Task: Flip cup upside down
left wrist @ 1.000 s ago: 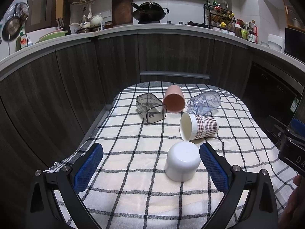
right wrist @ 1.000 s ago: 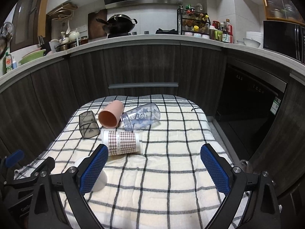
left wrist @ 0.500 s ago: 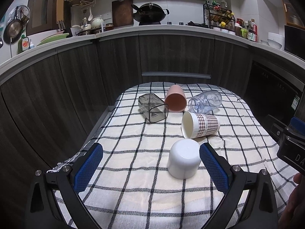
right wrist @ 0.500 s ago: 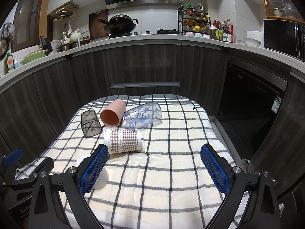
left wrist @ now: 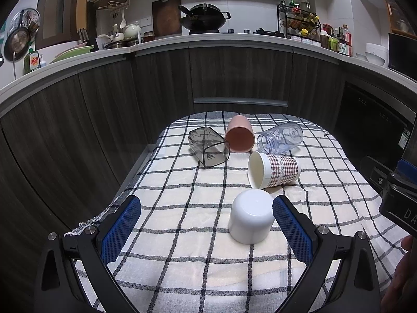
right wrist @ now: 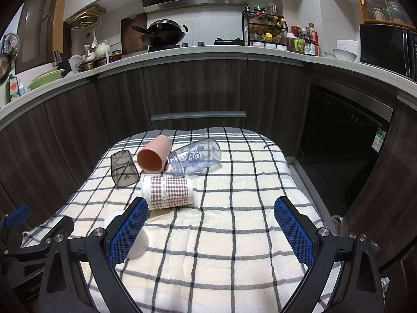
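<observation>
Left gripper [left wrist: 206, 224] wide open, empty, low behind upturned white cup [left wrist: 250, 216], right gripper [right wrist: 209, 224] likewise

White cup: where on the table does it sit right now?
In the left wrist view the white cup stands upside down on the checked cloth, just inside the left gripper's right finger and directly in front of the houndstooth cup lying on its side.

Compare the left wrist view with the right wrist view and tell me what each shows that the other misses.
Left wrist only: the whole white cup, standing upside down, unobstructed, and the checked cup's open mouth. Right wrist only: the microwave on the counter, and the left gripper's body at the lower left edge. Both: the pink cup, grey square cup, clear bottle, all on their sides on the checked cloth, and the wok.
</observation>
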`<state>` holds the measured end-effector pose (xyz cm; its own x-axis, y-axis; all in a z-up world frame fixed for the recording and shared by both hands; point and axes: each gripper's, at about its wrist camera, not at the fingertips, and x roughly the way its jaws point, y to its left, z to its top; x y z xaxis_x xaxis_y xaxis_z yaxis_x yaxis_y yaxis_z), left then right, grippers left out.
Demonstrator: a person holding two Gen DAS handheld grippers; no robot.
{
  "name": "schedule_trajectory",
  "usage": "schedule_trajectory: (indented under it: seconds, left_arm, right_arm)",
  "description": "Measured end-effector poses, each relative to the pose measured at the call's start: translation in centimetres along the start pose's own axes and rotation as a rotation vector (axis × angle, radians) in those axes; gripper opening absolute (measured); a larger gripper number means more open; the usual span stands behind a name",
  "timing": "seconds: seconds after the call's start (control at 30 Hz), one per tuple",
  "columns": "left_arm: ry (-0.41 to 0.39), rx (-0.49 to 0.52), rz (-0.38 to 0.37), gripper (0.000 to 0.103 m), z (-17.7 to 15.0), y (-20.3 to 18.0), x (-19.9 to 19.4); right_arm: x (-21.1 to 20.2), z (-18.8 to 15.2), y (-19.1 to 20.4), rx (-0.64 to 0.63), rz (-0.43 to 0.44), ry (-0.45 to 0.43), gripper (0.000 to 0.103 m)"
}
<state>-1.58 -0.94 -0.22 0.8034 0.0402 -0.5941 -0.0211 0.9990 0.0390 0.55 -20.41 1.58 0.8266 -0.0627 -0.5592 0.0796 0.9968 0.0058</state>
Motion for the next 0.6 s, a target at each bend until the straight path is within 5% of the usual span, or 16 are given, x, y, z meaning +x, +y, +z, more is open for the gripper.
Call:
schedule_trajectory:
  seconds: [0.6]
  left_arm:
    - [-0.012,0.010,-0.013,0.103,0.10,-0.24,-0.20]
  right_arm:
    - [-0.03,-0.01,-0.04,0.001,0.001,-0.003,0.098]
